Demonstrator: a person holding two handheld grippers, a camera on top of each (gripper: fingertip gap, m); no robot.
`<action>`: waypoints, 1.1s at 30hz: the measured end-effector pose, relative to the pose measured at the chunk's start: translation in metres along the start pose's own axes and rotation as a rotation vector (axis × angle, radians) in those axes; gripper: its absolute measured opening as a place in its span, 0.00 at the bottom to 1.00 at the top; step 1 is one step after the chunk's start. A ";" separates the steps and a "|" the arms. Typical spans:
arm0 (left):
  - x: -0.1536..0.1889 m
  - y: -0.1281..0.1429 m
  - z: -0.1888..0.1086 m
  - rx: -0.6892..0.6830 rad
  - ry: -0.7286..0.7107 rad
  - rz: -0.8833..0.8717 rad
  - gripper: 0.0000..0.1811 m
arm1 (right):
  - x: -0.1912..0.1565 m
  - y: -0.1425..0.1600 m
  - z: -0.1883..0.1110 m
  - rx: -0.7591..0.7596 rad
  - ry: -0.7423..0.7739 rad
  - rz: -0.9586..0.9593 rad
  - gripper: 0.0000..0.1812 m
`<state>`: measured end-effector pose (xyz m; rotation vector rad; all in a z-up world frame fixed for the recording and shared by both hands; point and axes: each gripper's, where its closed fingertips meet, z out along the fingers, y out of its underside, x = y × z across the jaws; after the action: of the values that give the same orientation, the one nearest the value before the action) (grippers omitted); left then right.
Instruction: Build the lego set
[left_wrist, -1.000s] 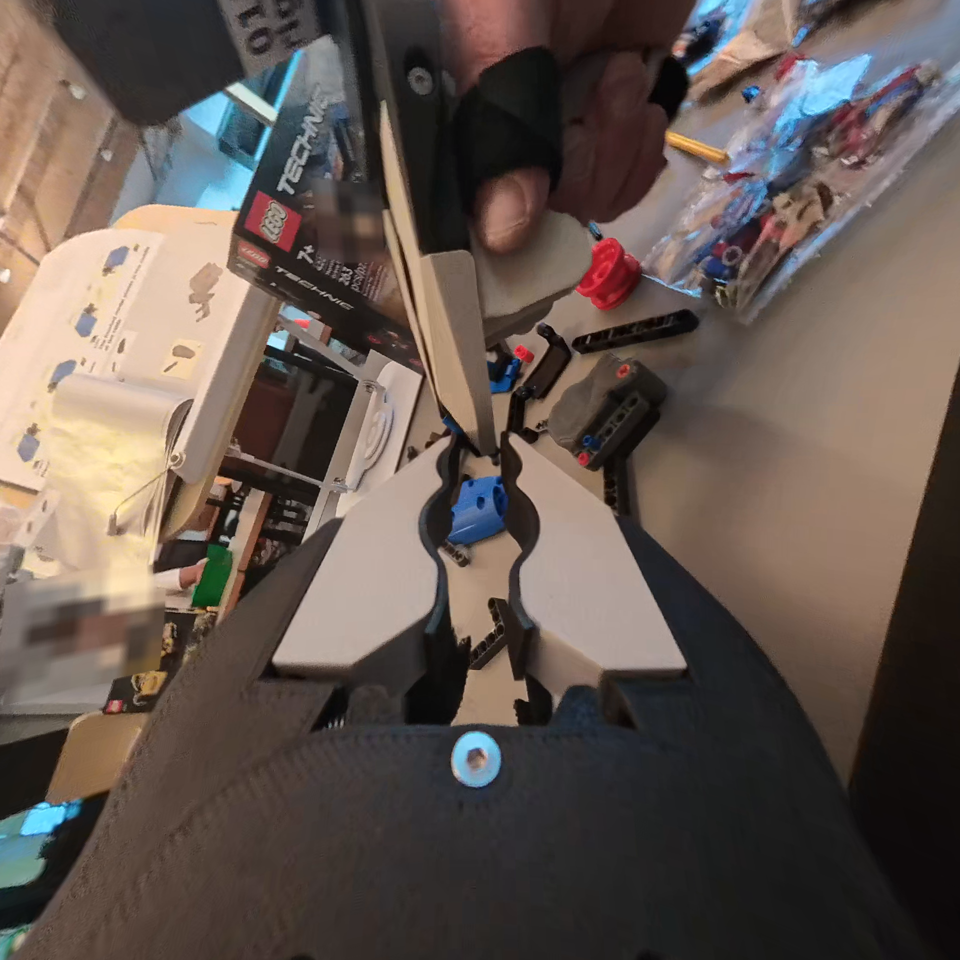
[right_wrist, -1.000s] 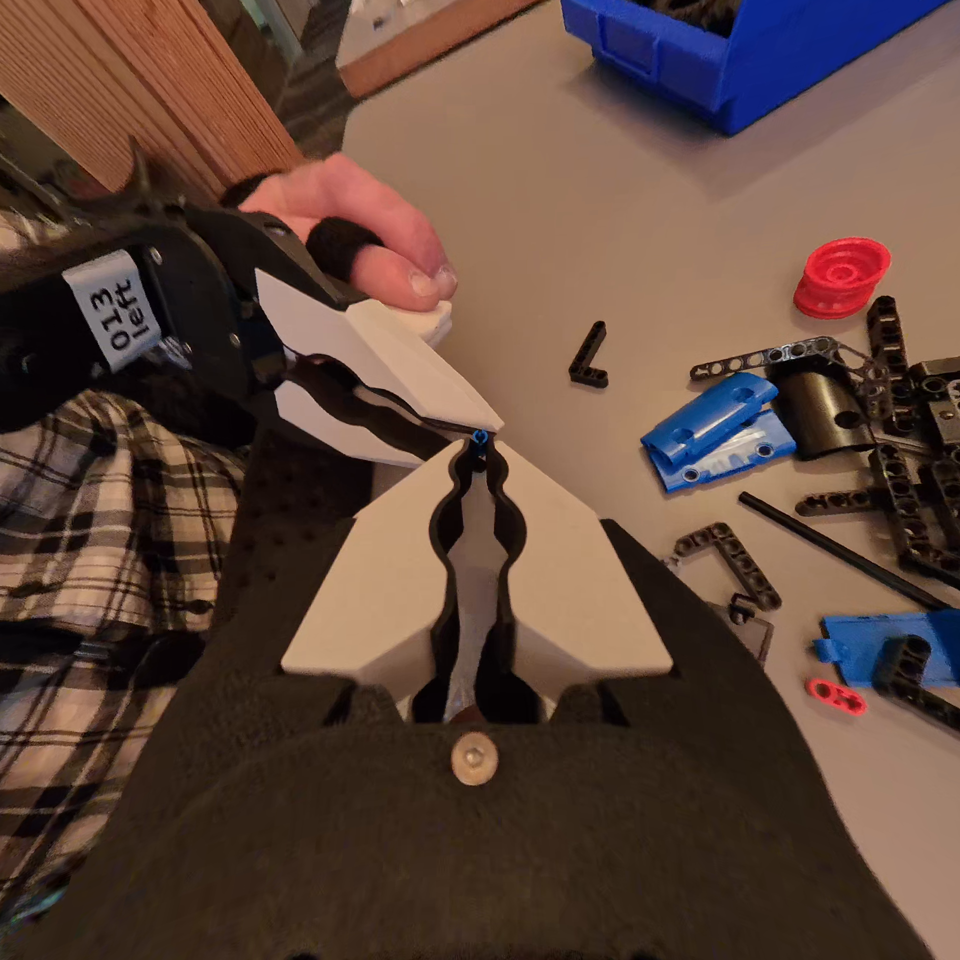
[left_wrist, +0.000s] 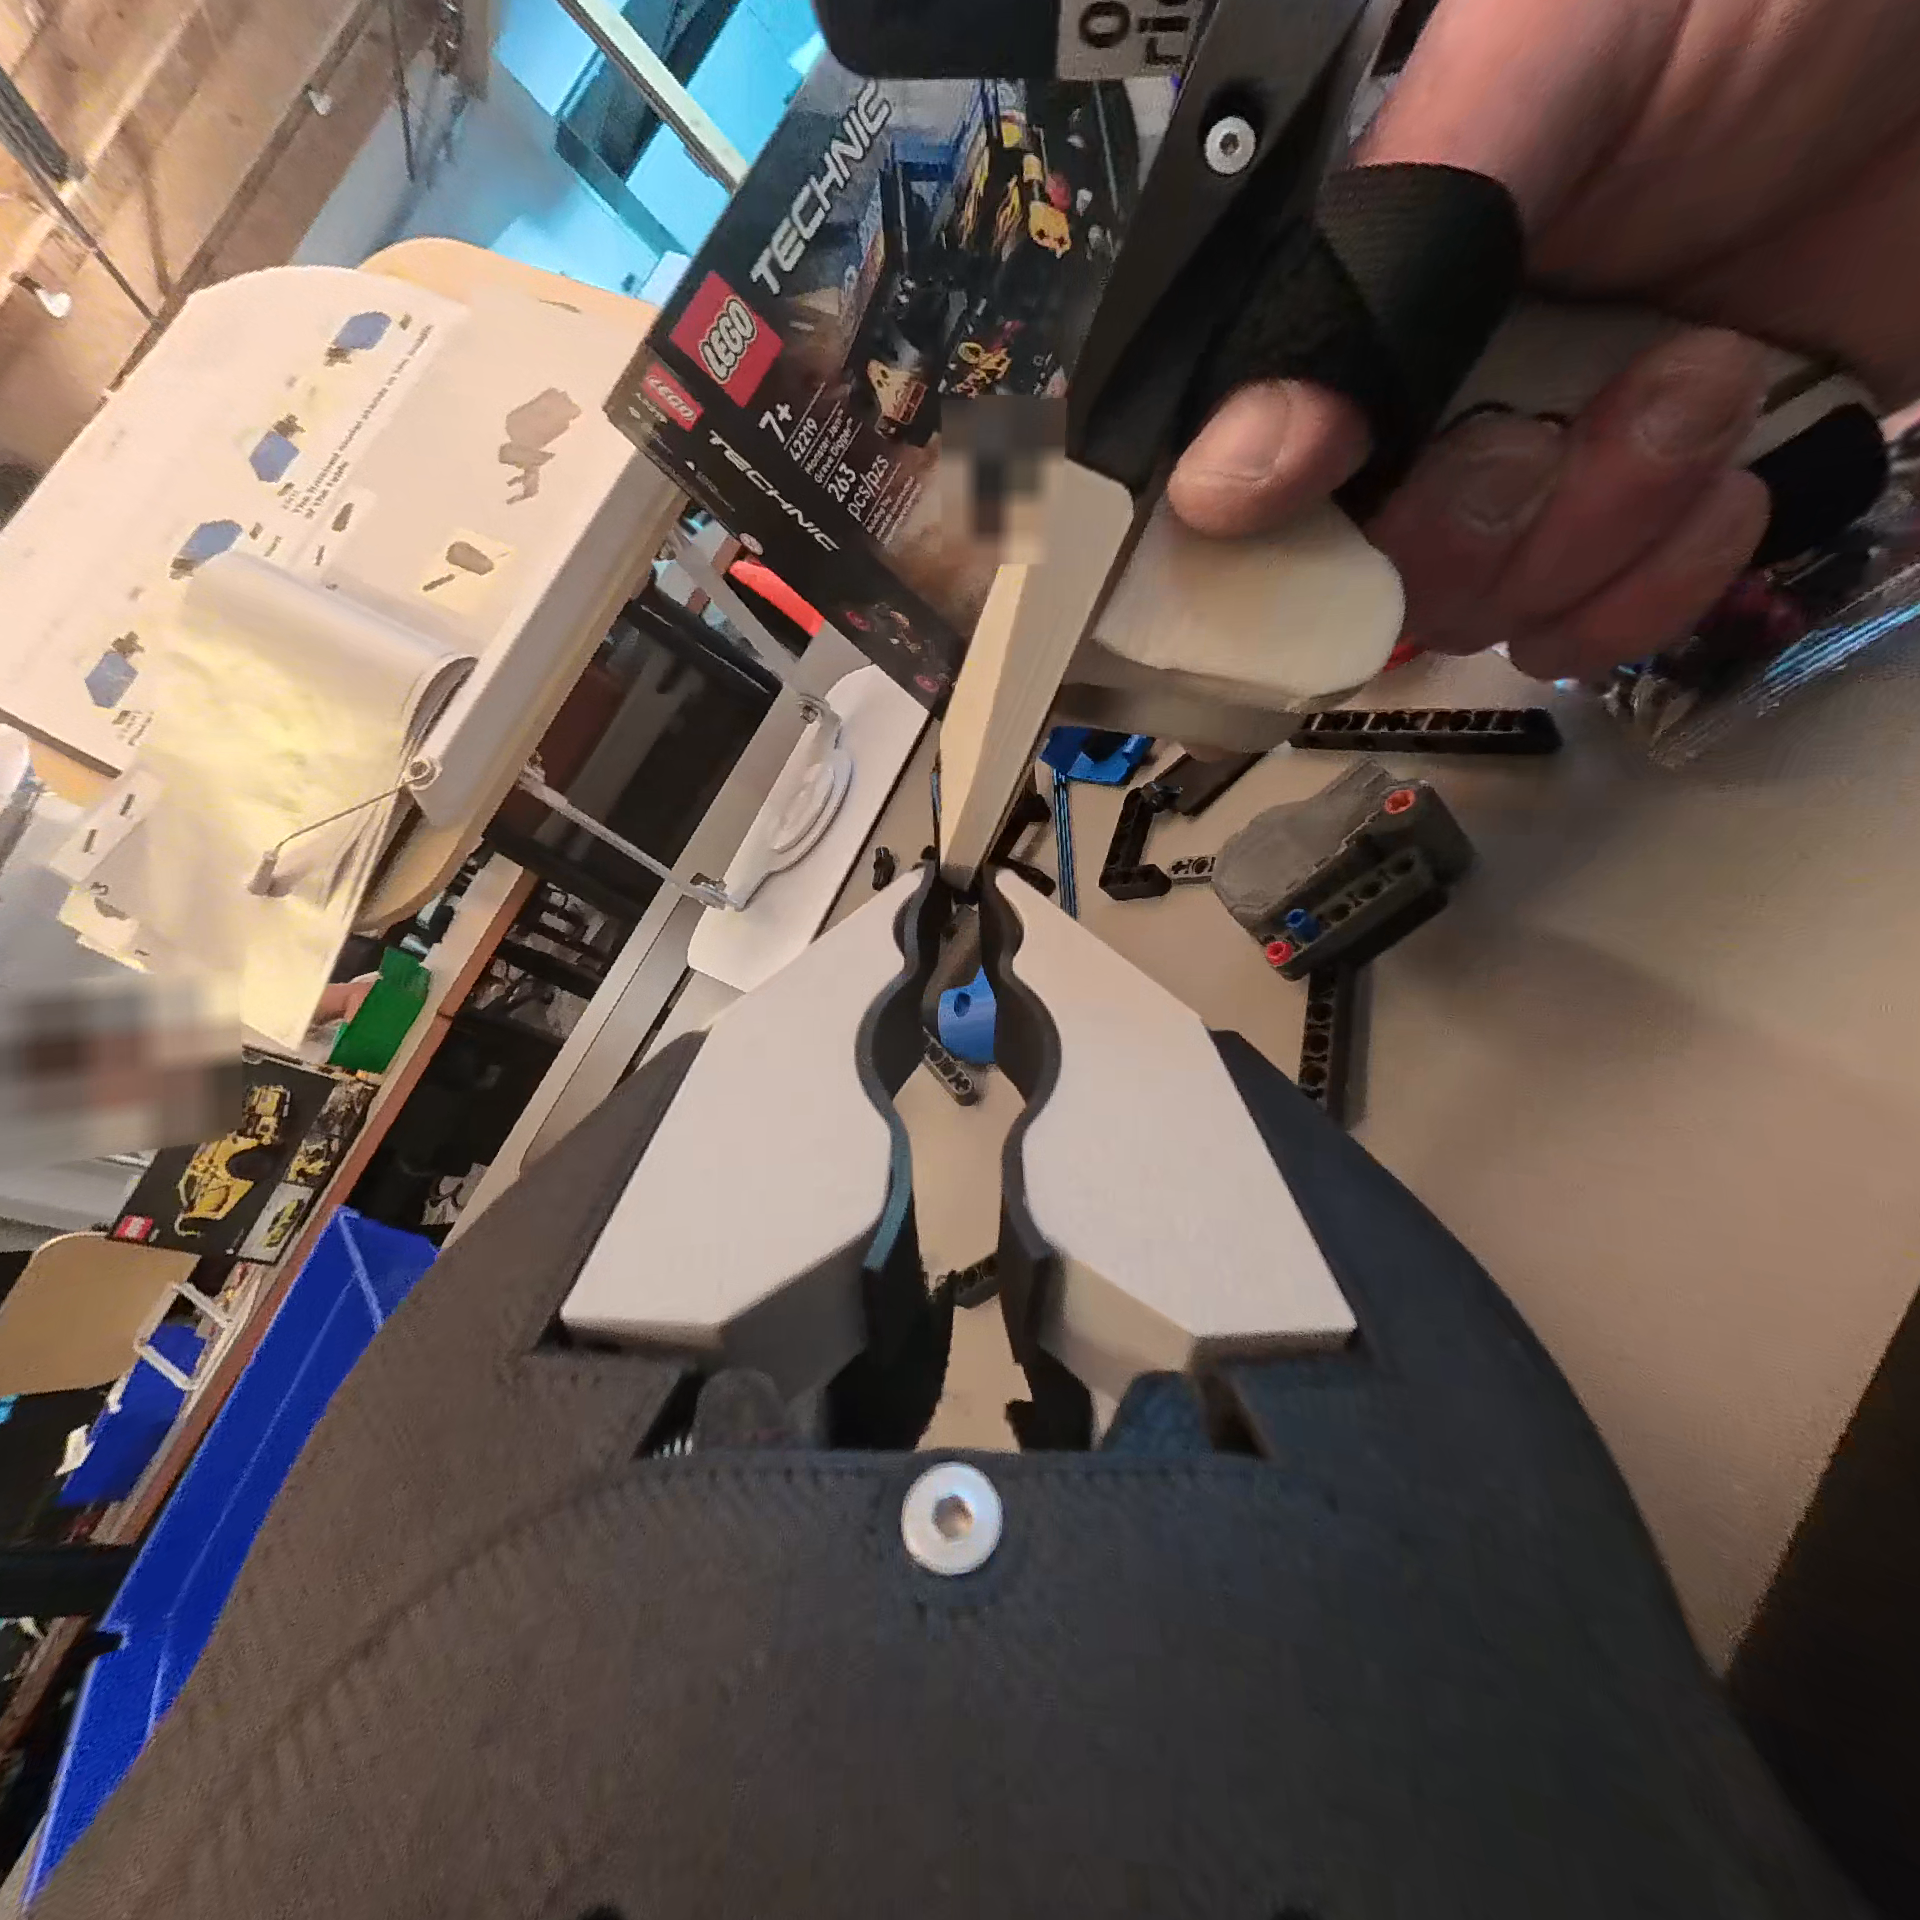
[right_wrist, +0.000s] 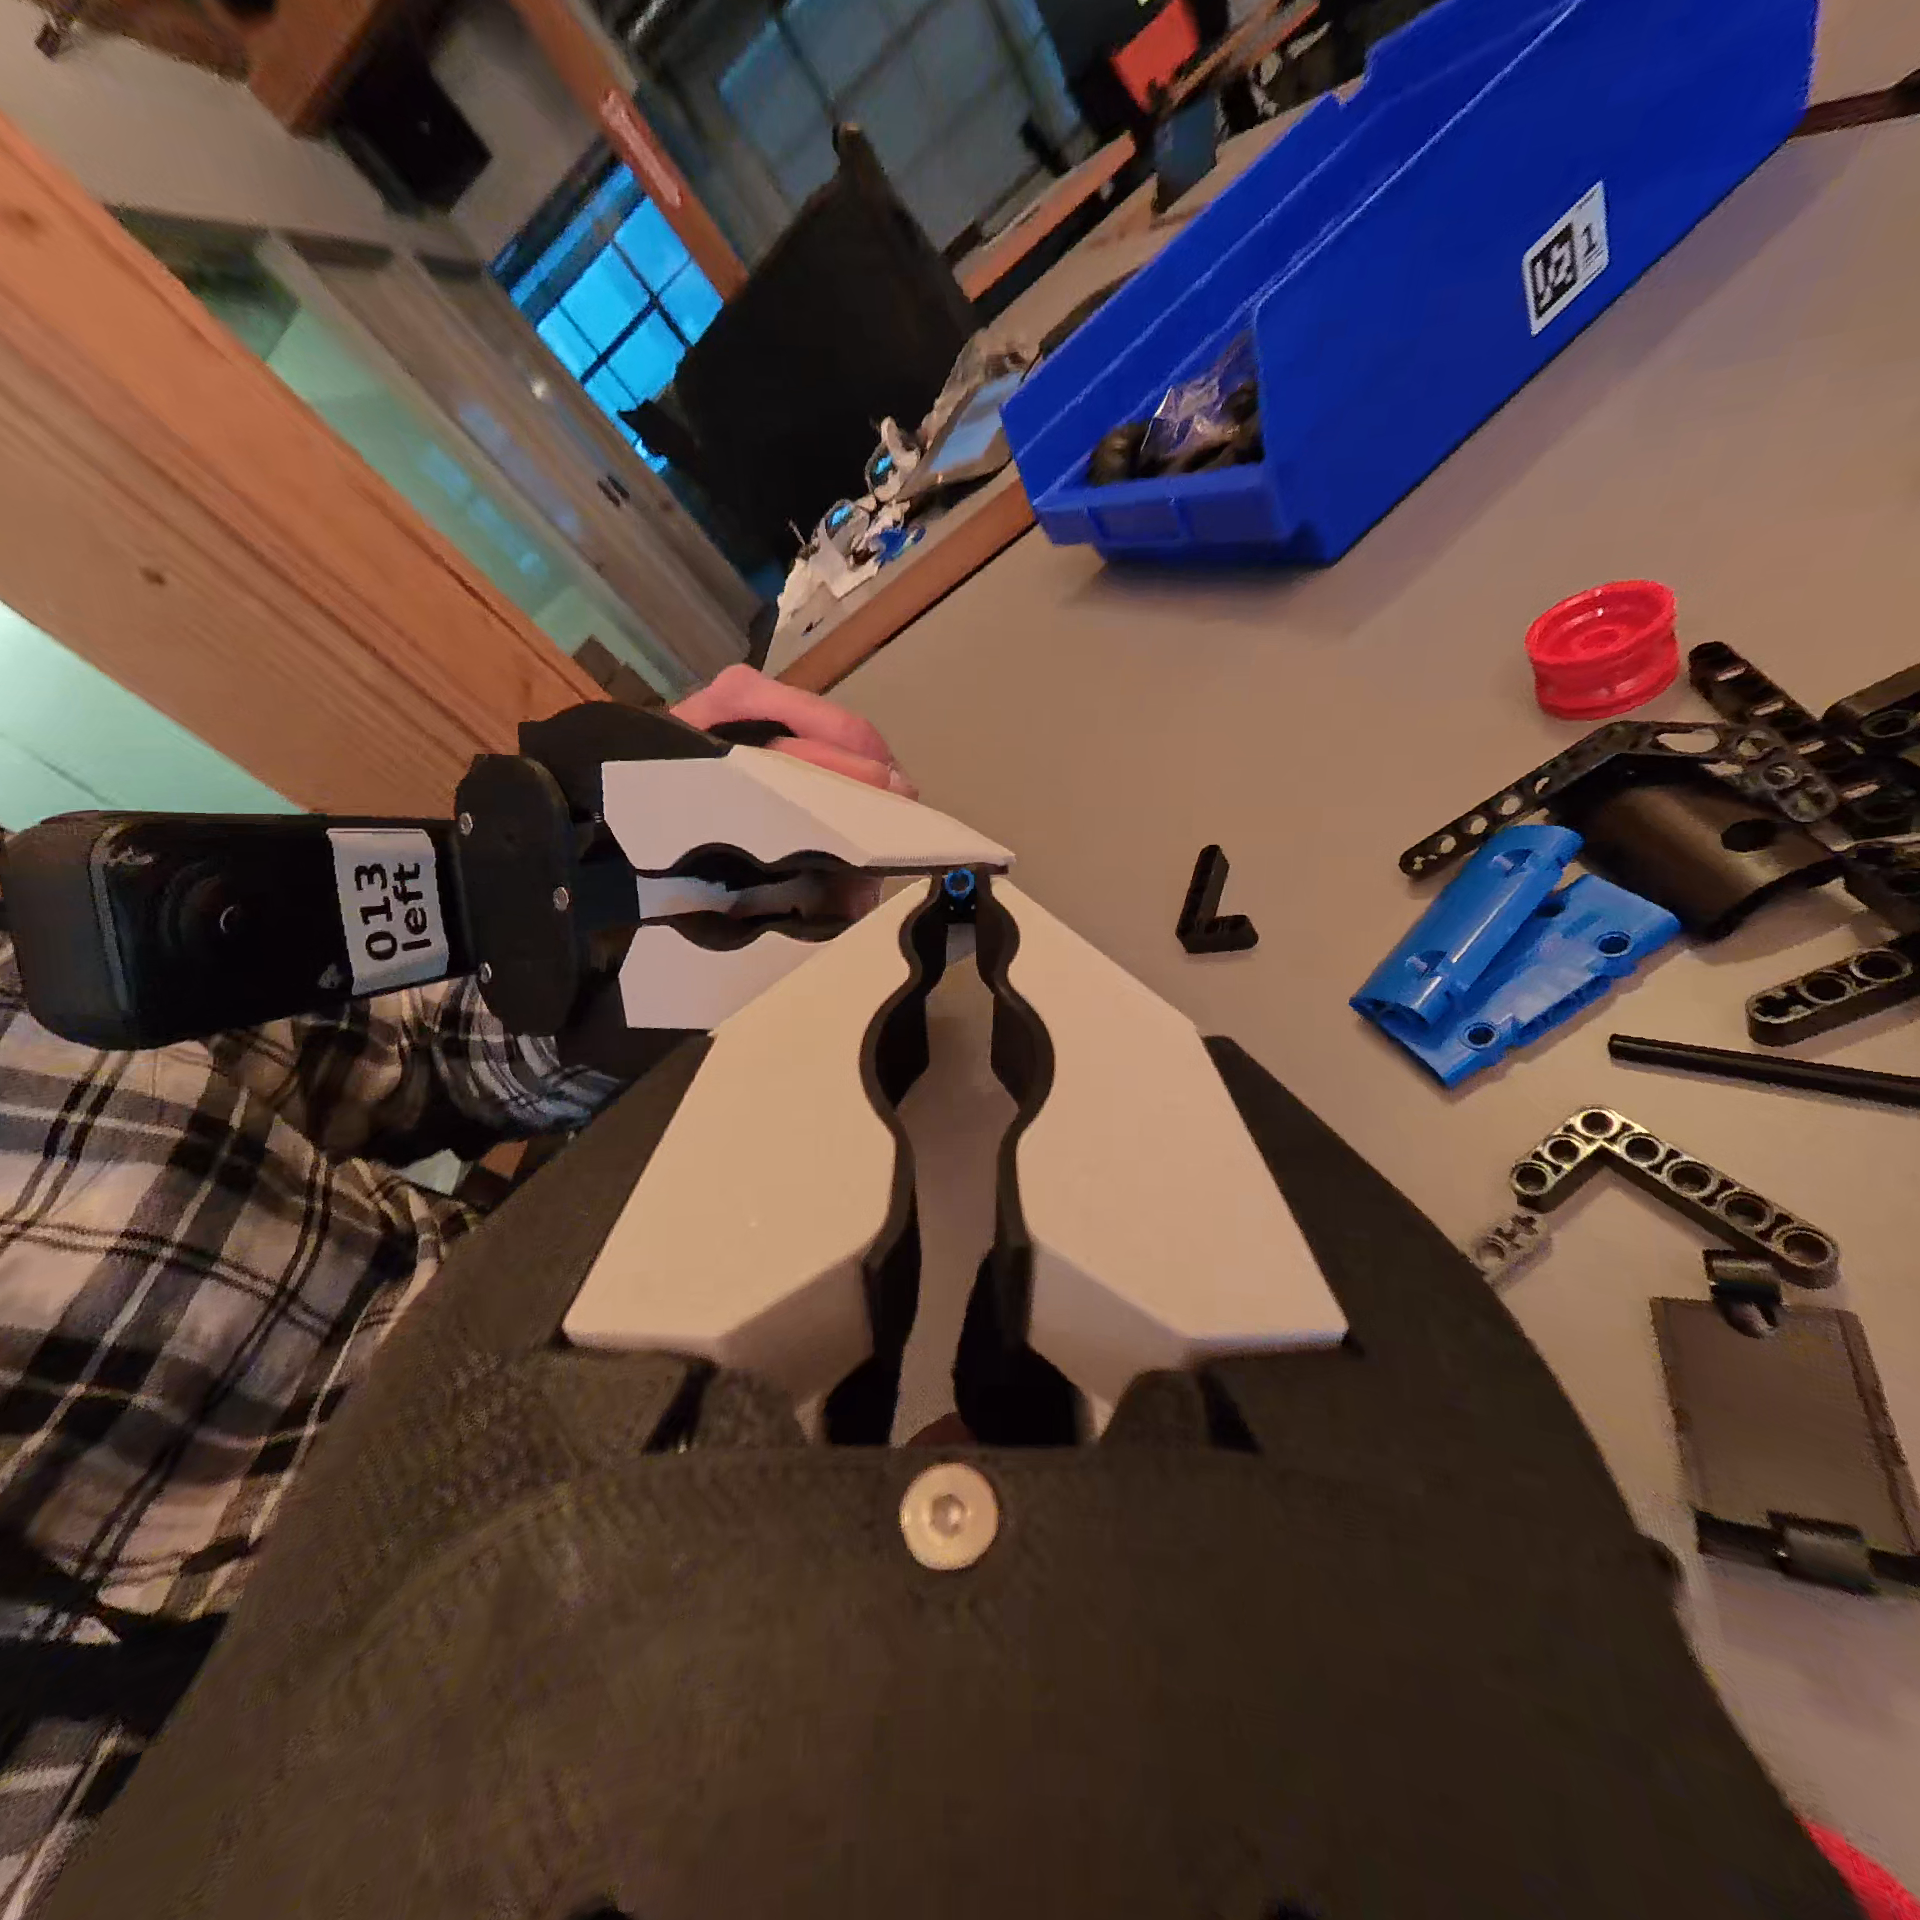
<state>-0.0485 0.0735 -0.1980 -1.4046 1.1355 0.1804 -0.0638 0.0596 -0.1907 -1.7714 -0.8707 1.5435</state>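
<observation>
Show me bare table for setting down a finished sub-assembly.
Free: the grey table between the blue bin, the red wheel and the small black L-piece. Crowded: right of the blue panels, where black beams lie packed.

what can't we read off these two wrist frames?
- Right view: piece at the right tongs tips, only a tiny blue pin end shows.
- Left view: left tongs grip, hidden by the right tongs' finger.
- Right view: blue bin contents, hidden by its wall.
- Left view: bags at the right edge, blurred.
</observation>
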 end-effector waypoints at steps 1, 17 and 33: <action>0.000 -0.001 -0.001 0.011 -0.001 0.014 0.02 | -0.001 0.000 0.000 0.009 -0.004 0.008 0.02; 0.003 -0.004 0.000 0.019 -0.003 0.113 0.02 | -0.001 0.002 -0.005 -0.037 0.062 -0.063 0.02; 0.000 -0.003 -0.001 0.013 -0.040 0.158 0.02 | -0.001 0.000 -0.005 -0.025 0.084 -0.058 0.02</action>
<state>-0.0466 0.0716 -0.1960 -1.2948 1.2123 0.3115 -0.0585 0.0588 -0.1898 -1.7991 -0.8963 1.4173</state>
